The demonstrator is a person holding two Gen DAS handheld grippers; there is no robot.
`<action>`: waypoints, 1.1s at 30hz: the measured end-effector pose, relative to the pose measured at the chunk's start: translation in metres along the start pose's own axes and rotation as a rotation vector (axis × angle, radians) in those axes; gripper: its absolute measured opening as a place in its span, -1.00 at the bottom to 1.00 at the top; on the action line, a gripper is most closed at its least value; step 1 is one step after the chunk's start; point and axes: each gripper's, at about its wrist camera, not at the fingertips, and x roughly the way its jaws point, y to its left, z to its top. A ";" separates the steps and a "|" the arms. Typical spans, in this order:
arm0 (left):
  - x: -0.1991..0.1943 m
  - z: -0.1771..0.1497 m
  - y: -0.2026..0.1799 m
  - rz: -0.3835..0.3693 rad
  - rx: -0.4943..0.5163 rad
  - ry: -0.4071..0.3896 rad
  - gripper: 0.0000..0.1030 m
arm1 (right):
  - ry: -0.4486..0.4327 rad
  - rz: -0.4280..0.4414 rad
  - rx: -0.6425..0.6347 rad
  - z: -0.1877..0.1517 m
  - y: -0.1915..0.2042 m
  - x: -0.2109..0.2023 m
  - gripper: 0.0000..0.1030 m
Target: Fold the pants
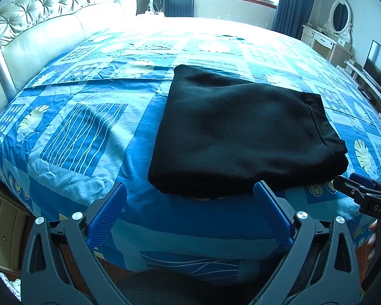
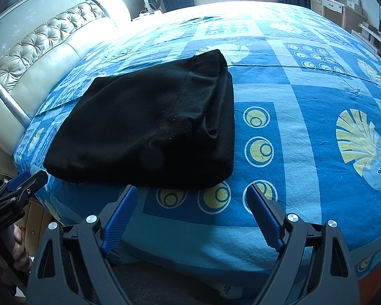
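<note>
The left tongs [image 1: 190, 190], black-framed with blue ribbed pads, stand wide apart and hold nothing, poised over the near edge of the bed; the right tongs [image 2: 190, 193], built alike, are spread apart and empty too, a little further along that same edge. The bed [image 1: 94, 127] is wide, covered with a blue patchwork sheet printed with pale shells, rings and wavy lines, and backed by a cream tufted leather headboard [image 1: 50, 7]. On the sheet, close to the near edge, lie the black fabric pants [image 1: 236, 132], folded into a thick, roughly rectangular bundle with a hem seam showing on its right side. The bundle rests just beyond the tips of the left tongs, whose right pad overlaps its near edge in the left wrist view. From the right wrist view the pants [image 2: 149, 127] sit ahead and to the left, apart from both pads.
</note>
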 end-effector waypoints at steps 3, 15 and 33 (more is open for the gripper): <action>0.000 0.000 -0.001 0.000 0.004 -0.001 0.94 | 0.000 0.000 0.000 0.000 0.000 0.000 0.68; 0.000 -0.001 -0.002 -0.008 0.008 0.002 0.94 | 0.008 -0.001 0.002 -0.001 -0.001 0.002 0.68; -0.009 0.052 0.069 0.004 -0.122 -0.100 0.94 | -0.111 0.073 0.058 0.060 -0.036 -0.029 0.68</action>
